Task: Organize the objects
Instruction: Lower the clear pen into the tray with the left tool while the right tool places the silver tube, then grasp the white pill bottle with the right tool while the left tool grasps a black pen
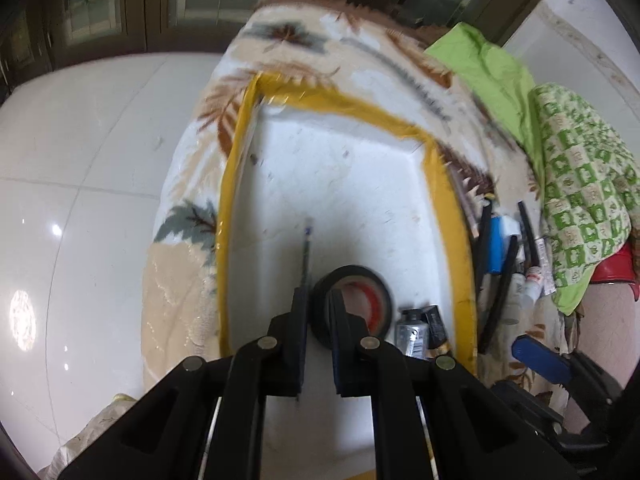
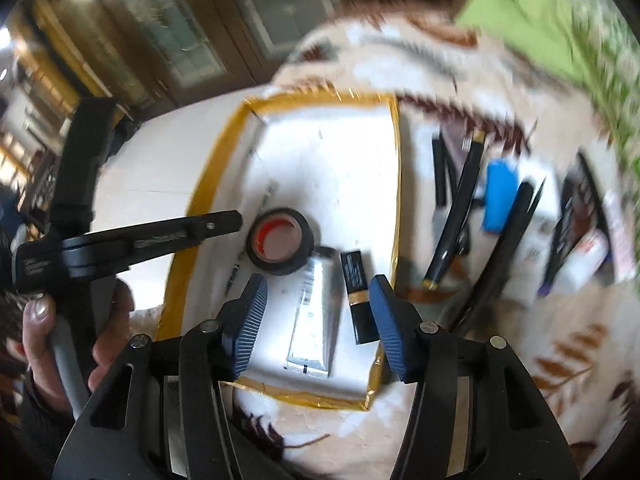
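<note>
Hovering over the white tray [image 2: 224, 168], we keep our right gripper [image 2: 316, 320] spread wide above the silver tube [image 2: 316, 312], while our left gripper [image 1: 318, 312] pinches a pen [image 1: 307, 256].

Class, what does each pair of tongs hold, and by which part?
Left tongs seem shut on the thin pen, mid-shaft. Right tongs are open, holding nothing.

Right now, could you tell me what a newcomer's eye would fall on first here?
The white tray with its yellow taped rim on the patterned blanket. Inside, near its close end, lie a black tape roll, a silver tube and a black lipstick. Pens and a blue object are scattered beside it.
</note>
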The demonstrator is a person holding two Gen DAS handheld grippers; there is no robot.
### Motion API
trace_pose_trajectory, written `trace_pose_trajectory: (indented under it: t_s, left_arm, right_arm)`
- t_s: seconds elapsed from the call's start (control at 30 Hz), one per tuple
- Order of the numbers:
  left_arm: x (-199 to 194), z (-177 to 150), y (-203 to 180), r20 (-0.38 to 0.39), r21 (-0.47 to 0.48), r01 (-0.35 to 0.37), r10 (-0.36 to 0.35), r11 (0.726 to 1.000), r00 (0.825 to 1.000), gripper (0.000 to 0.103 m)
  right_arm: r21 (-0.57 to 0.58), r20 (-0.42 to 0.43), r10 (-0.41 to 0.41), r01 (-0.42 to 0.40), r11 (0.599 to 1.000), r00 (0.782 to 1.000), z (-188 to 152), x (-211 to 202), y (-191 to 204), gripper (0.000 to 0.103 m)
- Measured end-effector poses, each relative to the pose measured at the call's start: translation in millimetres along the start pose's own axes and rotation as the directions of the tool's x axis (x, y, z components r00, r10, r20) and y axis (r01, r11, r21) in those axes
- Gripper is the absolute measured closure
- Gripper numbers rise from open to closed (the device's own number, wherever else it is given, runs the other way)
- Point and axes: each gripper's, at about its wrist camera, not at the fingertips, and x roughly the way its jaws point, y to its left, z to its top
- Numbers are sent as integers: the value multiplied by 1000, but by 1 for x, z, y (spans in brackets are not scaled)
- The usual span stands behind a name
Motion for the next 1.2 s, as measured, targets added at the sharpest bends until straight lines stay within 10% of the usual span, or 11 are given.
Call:
trace_pose_trajectory:
  t_s: [0.17,0.3,0.4,0.8,1.2]
  left_arm:
    - [-26,-16,-25,107,31,33,-36,999,994,89]
    - [-36,-27,-38,158,-6,100,-98,995,983,43]
    - [-40,-33,-47,203,-39,140,-130,989,971,29]
    - [-47,-39,-73,221,51,125,-133,991,966,27]
    - [-29,-60,-112,220,158,14,-49,987,974,27]
  right_arm:
    - [-84,85,-52,59,995,995,-9,-38,10,49]
    - [-113,112,-74,87,990,991,-11,-55,17,49]
    - [-117,127,-95,110,987,987,-11,-64,15,49]
    - [-77,75,-163,169,983,984,-19,-61,-21,49]
    - [425,-102,-67,105,899,992,-40,-21,-199,49]
